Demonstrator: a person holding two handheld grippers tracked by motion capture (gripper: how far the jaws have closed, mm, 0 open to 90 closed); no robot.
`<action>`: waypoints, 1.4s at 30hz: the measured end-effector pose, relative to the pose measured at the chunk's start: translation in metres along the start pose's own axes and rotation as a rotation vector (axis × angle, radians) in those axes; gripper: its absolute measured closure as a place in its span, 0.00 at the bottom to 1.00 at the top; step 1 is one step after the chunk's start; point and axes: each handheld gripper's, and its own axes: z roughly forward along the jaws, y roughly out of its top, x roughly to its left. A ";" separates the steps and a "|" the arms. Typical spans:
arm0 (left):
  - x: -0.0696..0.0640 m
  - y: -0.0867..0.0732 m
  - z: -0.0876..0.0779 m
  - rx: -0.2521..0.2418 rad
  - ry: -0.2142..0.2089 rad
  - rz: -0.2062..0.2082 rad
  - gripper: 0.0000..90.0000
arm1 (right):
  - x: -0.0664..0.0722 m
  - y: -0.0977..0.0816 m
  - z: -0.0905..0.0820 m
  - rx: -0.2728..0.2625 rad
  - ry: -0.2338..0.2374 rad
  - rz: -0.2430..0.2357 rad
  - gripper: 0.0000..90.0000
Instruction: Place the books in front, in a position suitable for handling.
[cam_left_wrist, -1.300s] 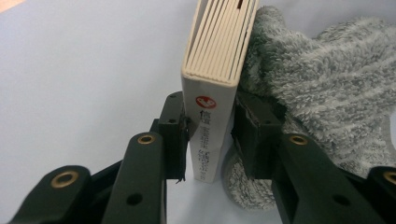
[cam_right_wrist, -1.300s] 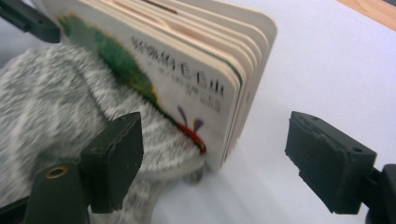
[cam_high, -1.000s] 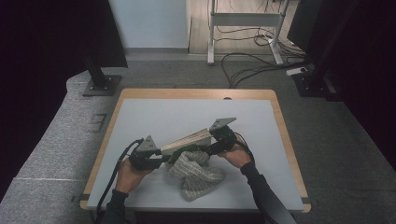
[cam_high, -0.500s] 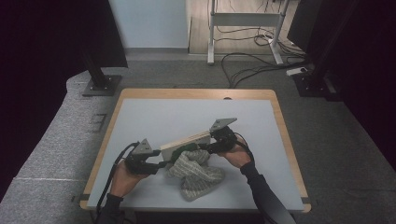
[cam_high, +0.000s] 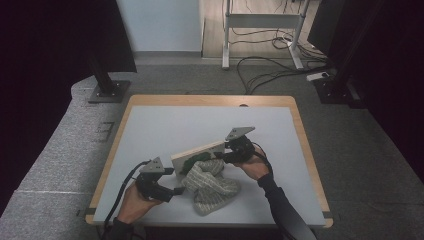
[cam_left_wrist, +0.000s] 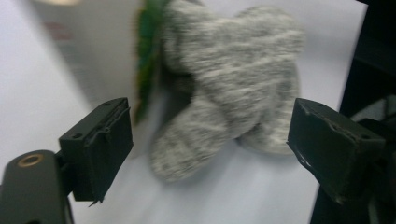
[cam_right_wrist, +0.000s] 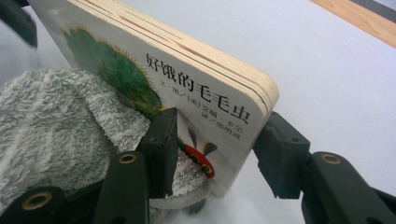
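Left gripper (cam_high: 172, 191) newly off board book (cam_high: 199, 152), jaws opened; towel (cam_high: 209, 185) beneath.

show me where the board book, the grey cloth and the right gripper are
board book (cam_right_wrist: 201, 95), right gripper view, on its printed cover.
grey cloth (cam_high: 212, 186), high view, on its middle folds.
right gripper (cam_right_wrist: 217, 149), right gripper view, midway between its fingertips.

The high view looks forward and down on my table (cam_high: 150, 125) from above. My two gripper views sit close, looking along their jaws; both share the grey cloth (cam_left_wrist: 233, 84) and the book (cam_right_wrist: 187, 84) (opposite ends).
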 end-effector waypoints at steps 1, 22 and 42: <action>-0.002 0.001 0.003 0.004 -0.006 0.004 0.14 | 0.000 0.000 0.000 0.000 -0.001 0.000 0.56; -0.021 -0.001 0.070 0.085 0.046 0.095 0.28 | 0.001 -0.001 0.000 -0.002 -0.004 -0.005 0.54; -0.015 -0.013 0.053 0.103 0.045 0.063 0.78 | 0.003 -0.002 -0.002 -0.004 -0.008 -0.010 0.55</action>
